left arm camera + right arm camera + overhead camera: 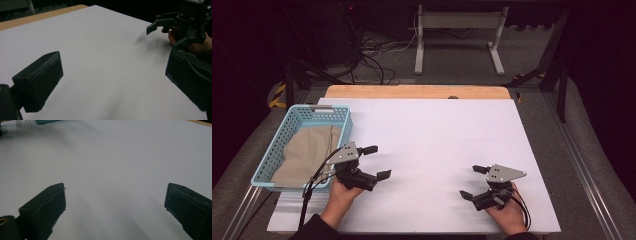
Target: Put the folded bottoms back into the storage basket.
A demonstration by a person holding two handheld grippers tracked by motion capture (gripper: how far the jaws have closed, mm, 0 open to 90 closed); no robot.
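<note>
A white counter carries a blue basket of beige cloth at nine o'clock, just beside the left hand-held gripper, with the right hand-held gripper at five o'clock, both spread wide and empty.

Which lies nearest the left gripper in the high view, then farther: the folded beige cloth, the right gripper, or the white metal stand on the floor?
From the left gripper:
1. Folded beige cloth, inside the light blue plastic basket just to its left.
2. Right gripper, across the white table sheet on the right.
3. White metal stand, on the floor beyond the table's far edge.
</note>
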